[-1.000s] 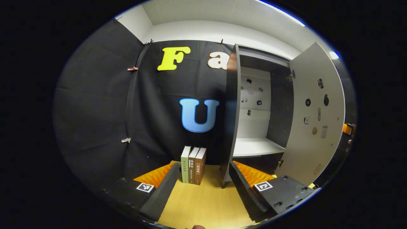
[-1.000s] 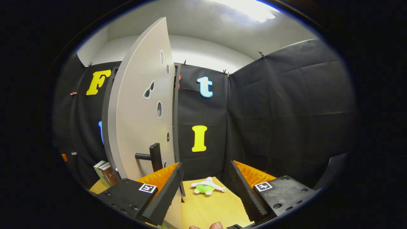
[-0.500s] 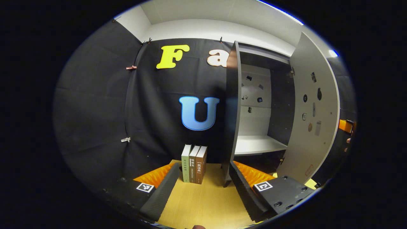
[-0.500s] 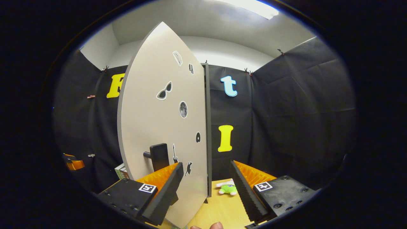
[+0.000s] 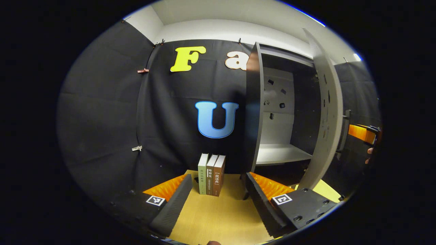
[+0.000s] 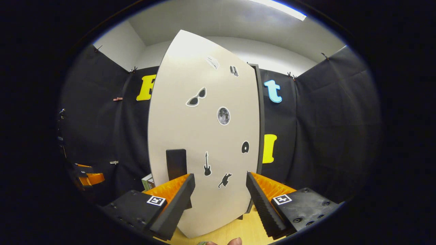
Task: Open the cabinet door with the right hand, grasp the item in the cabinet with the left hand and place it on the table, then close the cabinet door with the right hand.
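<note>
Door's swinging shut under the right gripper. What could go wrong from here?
1. The right gripper is open with the door right at its fingers, not on the handle; the push may slip.
2. The door is only partly closed, and it may slam against the cabinet.

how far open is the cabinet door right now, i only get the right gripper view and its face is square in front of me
observer: In the left gripper view the pale grey cabinet door is ajar, nearly edge-on, with a gap between it and the dark cabinet side panel.
operator: anything on the shelf inside
observer: The white shelf looks bare; there are small stickers on the back wall above it.
operator: and the left gripper
observer: The left gripper is open and holds nothing. It sits over the light wooden table, facing three upright books.
</note>
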The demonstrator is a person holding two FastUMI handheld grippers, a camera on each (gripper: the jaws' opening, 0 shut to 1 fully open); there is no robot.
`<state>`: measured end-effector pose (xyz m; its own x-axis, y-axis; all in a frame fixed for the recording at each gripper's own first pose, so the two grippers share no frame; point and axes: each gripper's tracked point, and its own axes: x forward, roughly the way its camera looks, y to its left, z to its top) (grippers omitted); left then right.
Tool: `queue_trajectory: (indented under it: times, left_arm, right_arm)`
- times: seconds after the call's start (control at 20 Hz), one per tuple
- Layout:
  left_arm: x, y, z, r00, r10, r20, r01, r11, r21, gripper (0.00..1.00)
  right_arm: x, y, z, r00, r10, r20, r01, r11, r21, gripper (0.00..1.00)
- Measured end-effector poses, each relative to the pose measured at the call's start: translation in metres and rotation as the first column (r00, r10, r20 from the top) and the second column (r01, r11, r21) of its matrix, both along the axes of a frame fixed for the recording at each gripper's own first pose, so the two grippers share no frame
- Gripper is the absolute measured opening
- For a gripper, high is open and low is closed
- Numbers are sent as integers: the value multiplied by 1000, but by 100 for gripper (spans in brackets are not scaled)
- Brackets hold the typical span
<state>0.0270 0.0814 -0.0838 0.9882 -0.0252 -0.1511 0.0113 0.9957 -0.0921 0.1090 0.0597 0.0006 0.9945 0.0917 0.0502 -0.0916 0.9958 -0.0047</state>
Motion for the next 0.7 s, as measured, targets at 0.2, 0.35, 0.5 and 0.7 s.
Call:
queue_trajectory:
  times: [0.2,0.35,0.5,0.7]
  left_arm:
    - [0,-2,0,1000,-4,1,4,1000,5,98]
    - [0,-6,2,1000,-8,3,8,1000,4,98]
    - [-2,-11,4,1000,-13,1,13,1000,7,98]
    - [-5,-18,6,1000,-16,3,16,1000,16,98]
  right_arm:
    - [1,3,-7,1000,20,-3,-20,1000,6,98]
    - [1,-1,-7,1000,24,-4,-24,1000,6,98]
    - [-1,-1,-9,1000,29,-8,-29,1000,7,98]
    - [-4,-6,-10,1000,20,-11,-20,1000,3,98]
